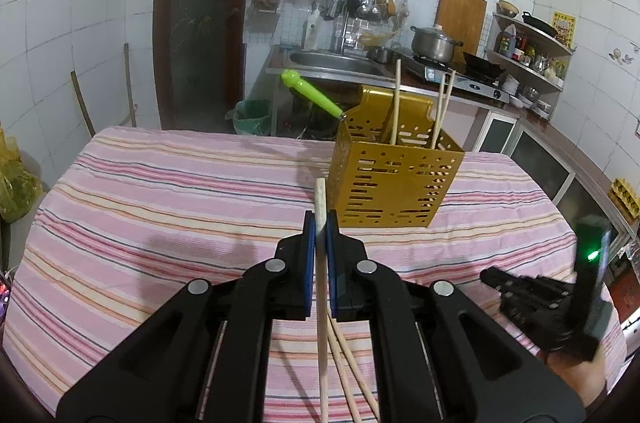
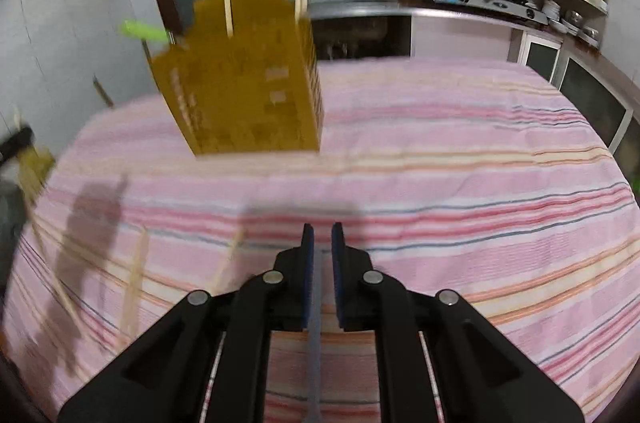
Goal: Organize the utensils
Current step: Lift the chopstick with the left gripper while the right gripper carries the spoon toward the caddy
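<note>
Gold-coloured perforated metal was the centrepiece: the utensil caddy [image 1: 394, 179] stood upright on the pink striped tablecloth [image 1: 160, 191], just beyond the left gripper [image 1: 320, 223]. And that left gripper was clenched tight on a pale wooden chopstick [image 1: 321, 299], the blue pads [image 1: 309, 247] pressing it from both sides, the stick's tip poking out past the fingertips toward the caddy's near corner. Beneath the gripper, a couple more loose chopsticks [image 1: 352, 371] lay crossed on the cloth.

Inside the caddy, three chopsticks [image 1: 397, 103] already stood leaning, one apart on the left and two close together on the right. A utensil with a lime-green handle [image 1: 310, 91] jutted out over the caddy's far left corner at a slant.

Over on the right edge of the left wrist view, the right gripper [image 1: 490, 277] showed as a dark, blurred shape above the cloth, with a hand behind it.

The right wrist view was smeared with motion. The right gripper [image 2: 321, 235] had a narrow gap between its blue pads; a thin grey strip ran down that gap, and whether it was something held or part of the tool I cannot tell. The caddy [image 2: 248, 79] sat up and left of it, well apart, and loose chopsticks [image 2: 136, 275] lay blurred on the cloth at the left.
</note>
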`<control>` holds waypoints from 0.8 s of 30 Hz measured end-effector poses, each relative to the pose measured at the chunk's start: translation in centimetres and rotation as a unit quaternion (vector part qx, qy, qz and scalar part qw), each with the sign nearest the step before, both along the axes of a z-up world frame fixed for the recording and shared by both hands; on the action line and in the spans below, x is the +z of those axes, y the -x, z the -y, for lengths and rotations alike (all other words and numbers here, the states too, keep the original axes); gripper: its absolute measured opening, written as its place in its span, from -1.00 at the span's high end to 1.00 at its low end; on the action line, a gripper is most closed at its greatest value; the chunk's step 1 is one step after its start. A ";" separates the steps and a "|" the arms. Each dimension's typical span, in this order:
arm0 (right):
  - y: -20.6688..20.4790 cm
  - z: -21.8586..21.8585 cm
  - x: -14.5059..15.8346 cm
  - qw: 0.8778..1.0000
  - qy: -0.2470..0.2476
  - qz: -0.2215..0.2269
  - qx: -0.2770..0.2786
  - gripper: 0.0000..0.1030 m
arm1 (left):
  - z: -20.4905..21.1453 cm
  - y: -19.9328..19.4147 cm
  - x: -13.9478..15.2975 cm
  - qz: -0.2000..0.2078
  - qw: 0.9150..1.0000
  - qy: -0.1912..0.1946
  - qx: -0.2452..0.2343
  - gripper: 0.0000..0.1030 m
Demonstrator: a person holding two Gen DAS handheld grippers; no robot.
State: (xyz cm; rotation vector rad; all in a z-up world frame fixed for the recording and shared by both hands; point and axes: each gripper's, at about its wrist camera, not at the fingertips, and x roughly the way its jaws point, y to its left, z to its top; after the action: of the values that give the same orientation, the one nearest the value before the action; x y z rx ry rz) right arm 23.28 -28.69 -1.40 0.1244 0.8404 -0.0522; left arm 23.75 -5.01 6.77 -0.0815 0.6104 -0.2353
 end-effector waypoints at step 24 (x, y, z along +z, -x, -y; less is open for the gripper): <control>0.6 -1.3 3.2 0.999 0.014 0.039 -0.001 0.85 | 0.2 -0.9 -0.1 -0.009 1.000 0.004 -0.006 0.92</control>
State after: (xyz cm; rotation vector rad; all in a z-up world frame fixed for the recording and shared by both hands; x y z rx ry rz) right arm 22.73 -27.41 1.82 0.0997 0.7618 -0.0606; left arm 24.62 -5.21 6.64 -0.0881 0.6278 -0.2495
